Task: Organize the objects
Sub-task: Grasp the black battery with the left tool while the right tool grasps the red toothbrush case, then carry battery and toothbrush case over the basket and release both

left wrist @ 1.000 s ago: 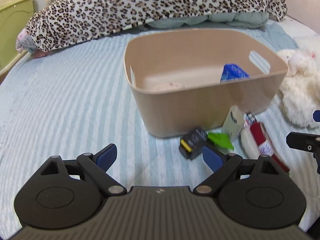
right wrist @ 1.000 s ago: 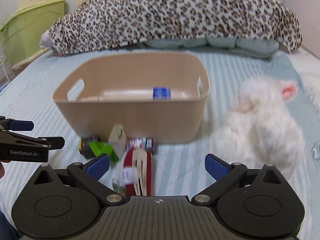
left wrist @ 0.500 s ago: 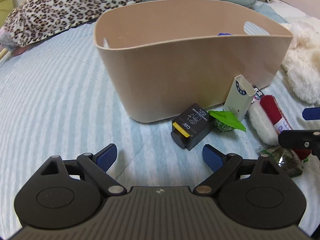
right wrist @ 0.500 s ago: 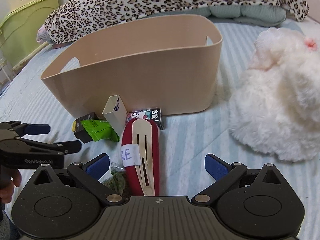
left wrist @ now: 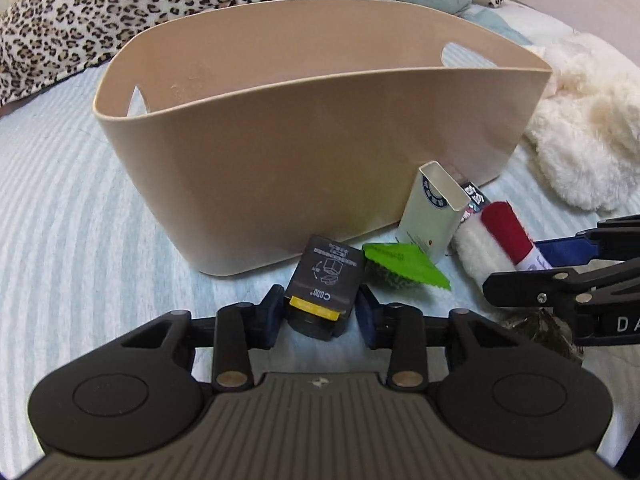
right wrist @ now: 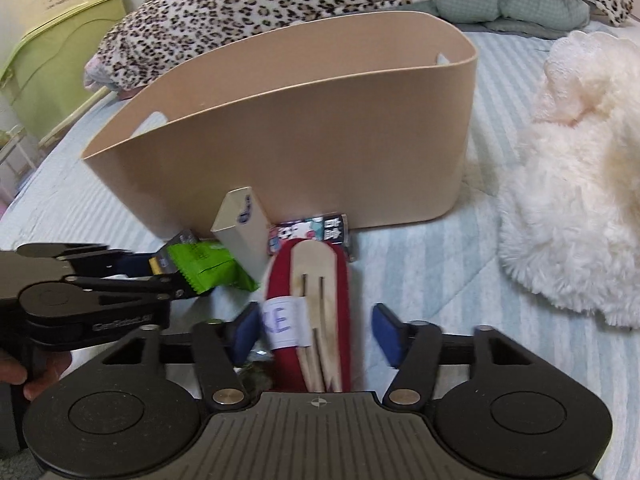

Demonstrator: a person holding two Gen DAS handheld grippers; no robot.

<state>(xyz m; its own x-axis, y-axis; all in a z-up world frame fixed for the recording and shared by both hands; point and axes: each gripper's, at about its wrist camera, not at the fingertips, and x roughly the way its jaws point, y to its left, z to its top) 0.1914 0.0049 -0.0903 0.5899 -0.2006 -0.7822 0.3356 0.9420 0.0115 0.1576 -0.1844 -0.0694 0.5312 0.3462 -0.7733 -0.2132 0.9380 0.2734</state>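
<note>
Both wrist views low, near basket.

Matt plastic bin, fluffy plush

Open striped bed is lying free left of the bin, whose front wall is blocking the way ahead; box, packet and carton are crowding its base, the plush hemming the right.
</note>
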